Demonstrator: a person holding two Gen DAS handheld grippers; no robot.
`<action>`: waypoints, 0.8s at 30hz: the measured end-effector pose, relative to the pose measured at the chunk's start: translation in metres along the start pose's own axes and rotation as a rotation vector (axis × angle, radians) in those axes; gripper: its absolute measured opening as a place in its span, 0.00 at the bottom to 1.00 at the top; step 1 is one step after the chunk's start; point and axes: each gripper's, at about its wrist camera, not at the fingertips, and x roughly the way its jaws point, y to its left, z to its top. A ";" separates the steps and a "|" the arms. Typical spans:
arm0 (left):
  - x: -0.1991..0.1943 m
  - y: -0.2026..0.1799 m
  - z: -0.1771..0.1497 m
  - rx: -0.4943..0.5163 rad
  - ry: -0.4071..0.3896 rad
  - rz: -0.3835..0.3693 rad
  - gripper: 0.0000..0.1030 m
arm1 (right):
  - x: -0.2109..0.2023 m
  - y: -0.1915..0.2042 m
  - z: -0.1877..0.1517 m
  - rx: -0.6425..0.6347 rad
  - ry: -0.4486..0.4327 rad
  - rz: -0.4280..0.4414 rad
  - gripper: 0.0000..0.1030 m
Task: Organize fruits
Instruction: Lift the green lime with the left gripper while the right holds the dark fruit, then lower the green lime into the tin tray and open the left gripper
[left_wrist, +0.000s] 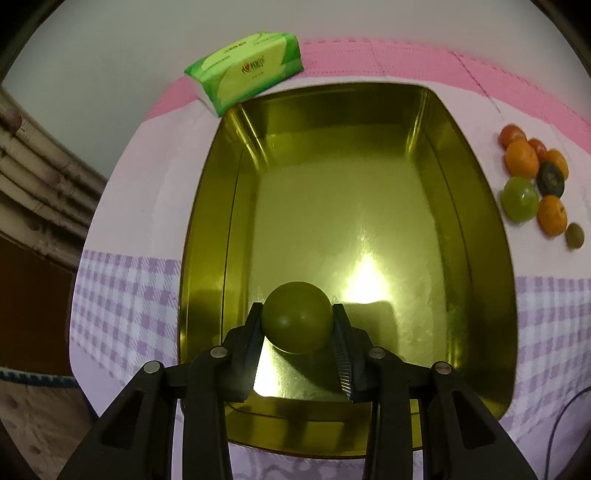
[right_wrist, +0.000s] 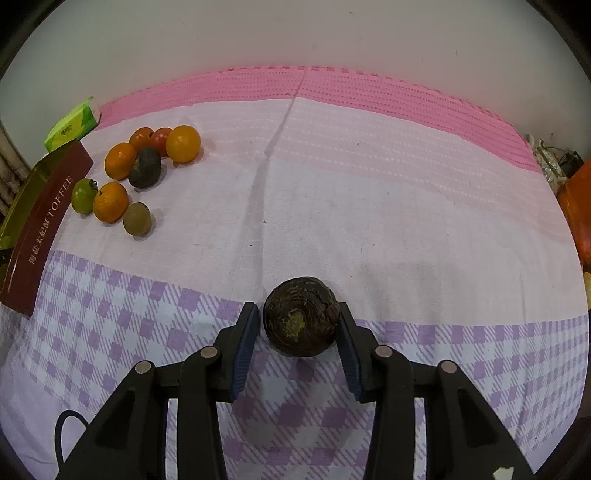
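We see left gripper (left_wrist: 297, 325) clenched on smooth round green fruit (left_wrist: 297, 317), held over shiny gold metal tin (left_wrist: 207, 236). Right gripper (right_wrist: 297, 325) straddles rough dark brown fruit (right_wrist: 302, 316) lying on cloth (right_wrist: 369, 192); right pad seems to touch it, left pad stands just off, so no grip. Fruit pile (right_wrist: 138, 173) beside tin: glossy oranges, green, dark ones. Bench wears woven cloth, pink band, white middle, lilac checks. Tissue pack (left_wrist: 245, 75) behind tin; plain wall.
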 end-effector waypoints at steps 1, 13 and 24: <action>0.002 0.000 -0.001 0.006 0.005 0.005 0.35 | 0.000 0.000 0.000 0.003 0.002 -0.001 0.39; 0.005 -0.001 -0.004 0.009 -0.012 0.023 0.39 | 0.001 0.000 0.000 0.017 0.006 -0.003 0.37; -0.015 0.009 -0.007 -0.042 -0.108 -0.042 0.59 | -0.009 0.004 0.013 0.027 -0.022 -0.028 0.33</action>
